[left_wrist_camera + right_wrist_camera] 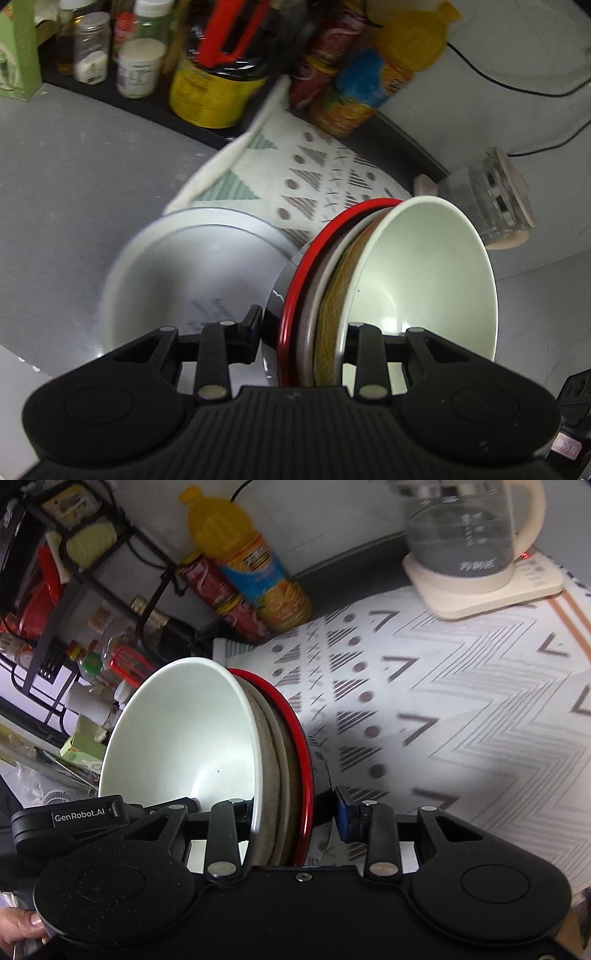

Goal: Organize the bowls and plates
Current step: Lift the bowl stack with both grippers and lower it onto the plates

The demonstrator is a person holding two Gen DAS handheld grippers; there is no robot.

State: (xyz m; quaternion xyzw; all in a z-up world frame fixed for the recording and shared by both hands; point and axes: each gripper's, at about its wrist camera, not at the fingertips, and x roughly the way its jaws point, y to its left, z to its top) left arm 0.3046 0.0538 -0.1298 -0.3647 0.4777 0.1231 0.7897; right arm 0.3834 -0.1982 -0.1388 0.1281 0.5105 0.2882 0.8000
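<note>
A nested stack of bowls is held on edge between both grippers: a white bowl (424, 280) innermost, tan and grey bowls behind it, then a red-rimmed bowl (295, 288) with a dark shiny outside. My left gripper (306, 332) is shut on one side of the stack's rims. My right gripper (291, 808) is shut on the opposite side; there the white bowl (184, 734) faces left and the red rim (303, 746) faces right. A white plate (177, 266) lies flat on the grey counter, left of the stack.
A patterned mat (443, 709) covers the counter under the stack. A glass kettle (465, 535) stands on its cream base at the back. An orange juice bottle (243, 561), a red cola bottle (221, 594) and a rack of jars (122, 55) line the wall.
</note>
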